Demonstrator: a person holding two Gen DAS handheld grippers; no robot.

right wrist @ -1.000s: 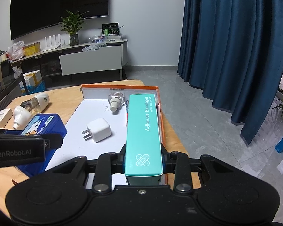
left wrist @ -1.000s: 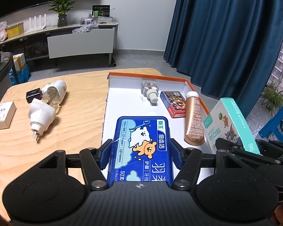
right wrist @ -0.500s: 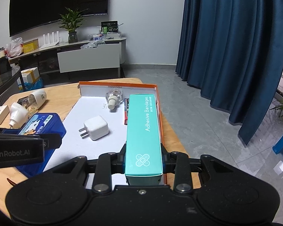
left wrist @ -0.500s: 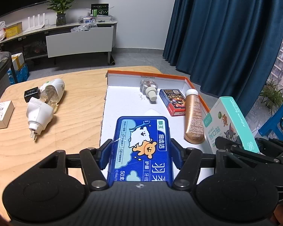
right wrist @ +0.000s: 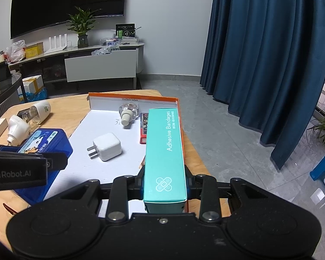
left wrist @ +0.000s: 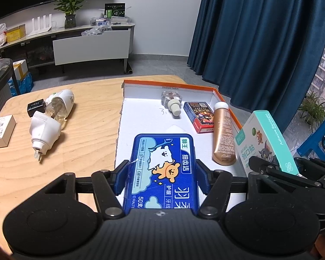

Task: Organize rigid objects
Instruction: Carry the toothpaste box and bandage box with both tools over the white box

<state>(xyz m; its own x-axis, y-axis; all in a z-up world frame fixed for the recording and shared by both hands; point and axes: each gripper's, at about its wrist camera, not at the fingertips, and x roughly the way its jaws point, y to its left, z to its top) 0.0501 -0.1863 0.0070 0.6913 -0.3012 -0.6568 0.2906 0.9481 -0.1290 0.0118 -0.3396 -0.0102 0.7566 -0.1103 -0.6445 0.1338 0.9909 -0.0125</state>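
My left gripper [left wrist: 162, 170] is shut on a blue dental floss box [left wrist: 162, 151] and holds it over the near left part of the white tray with an orange rim [left wrist: 169, 85]. My right gripper [right wrist: 165, 184] is shut on a long teal adhesive bandages box [right wrist: 164, 147], held over the tray's right rim [right wrist: 179, 117]. Each view shows the other gripper's box: the teal box [left wrist: 264, 143] at the right, the blue box [right wrist: 43, 145] at the left. In the tray lie a clear bottle [left wrist: 172, 101], a red and blue card box [left wrist: 198, 117], a bronze bottle [left wrist: 223, 134] and a white charger plug [right wrist: 106, 146].
Two white plug-in devices [left wrist: 44, 132] [left wrist: 59, 106], a small black box [left wrist: 34, 108] and a small white box [left wrist: 1, 131] lie on the wooden table [left wrist: 86, 130] left of the tray. Blue curtains and grey floor are to the right.
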